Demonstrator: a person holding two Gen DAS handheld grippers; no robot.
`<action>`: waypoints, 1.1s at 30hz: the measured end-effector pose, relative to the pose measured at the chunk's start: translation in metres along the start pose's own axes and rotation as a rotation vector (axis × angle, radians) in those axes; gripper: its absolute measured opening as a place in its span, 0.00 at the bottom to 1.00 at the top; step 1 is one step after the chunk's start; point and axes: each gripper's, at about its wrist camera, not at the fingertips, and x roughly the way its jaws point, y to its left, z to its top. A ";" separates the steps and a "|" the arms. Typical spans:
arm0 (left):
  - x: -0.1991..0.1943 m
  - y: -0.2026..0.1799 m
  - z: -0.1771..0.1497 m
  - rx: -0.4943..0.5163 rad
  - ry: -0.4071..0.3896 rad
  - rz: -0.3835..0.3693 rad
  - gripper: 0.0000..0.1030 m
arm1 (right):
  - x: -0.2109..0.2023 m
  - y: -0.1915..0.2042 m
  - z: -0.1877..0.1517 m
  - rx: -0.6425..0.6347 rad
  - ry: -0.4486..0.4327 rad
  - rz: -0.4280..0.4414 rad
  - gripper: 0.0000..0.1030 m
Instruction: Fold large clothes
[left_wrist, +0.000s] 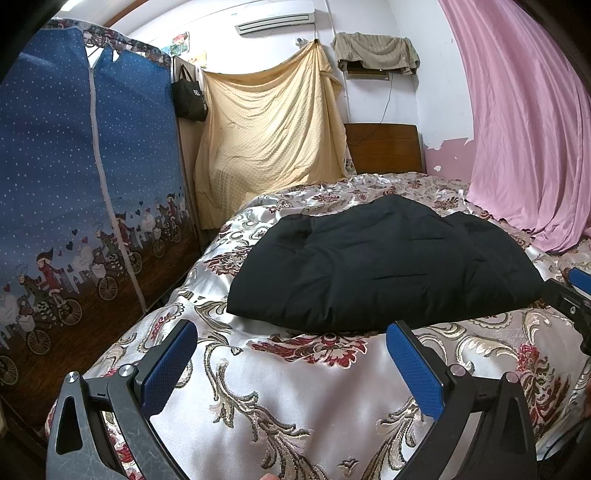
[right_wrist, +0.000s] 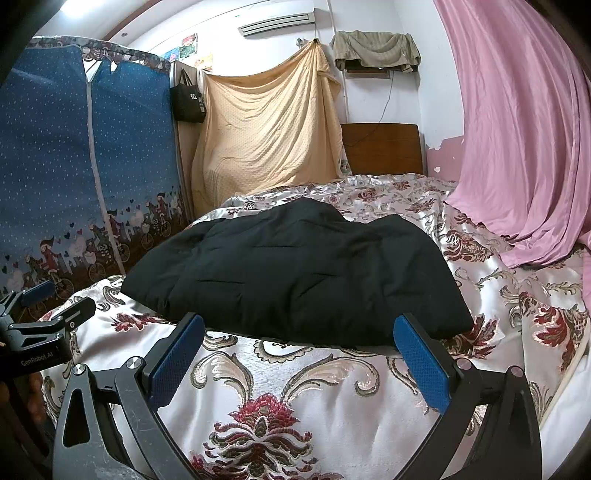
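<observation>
Both grippers are spread wide with nothing in them: left gripper (left_wrist: 291, 354) and right gripper (right_wrist: 299, 343) hover just above the floral bedspread (left_wrist: 325, 387). The folded black garment (left_wrist: 384, 266) lies on it at 12 o'clock, just past the blue fingertips (right_wrist: 421, 354).

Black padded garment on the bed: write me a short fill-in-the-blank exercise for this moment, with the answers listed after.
1. The black padded garment lies on a floral ___.
2. Both the left gripper and the right gripper have their jaws ___.
3. The curtain to the right of the bed is ___.
4. The bag hanging beside the blue wardrobe cover is ___.

Answers: bedspread; open; pink; black
</observation>
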 end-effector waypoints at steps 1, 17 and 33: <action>0.000 -0.001 0.001 -0.001 -0.001 0.000 1.00 | 0.000 0.000 0.000 0.000 0.000 0.000 0.98; 0.000 0.000 0.001 0.002 -0.001 0.000 1.00 | 0.000 0.000 0.000 0.000 0.001 -0.001 0.98; -0.004 0.027 -0.006 -0.064 -0.002 -0.050 1.00 | 0.001 0.001 -0.001 0.000 0.001 -0.002 0.98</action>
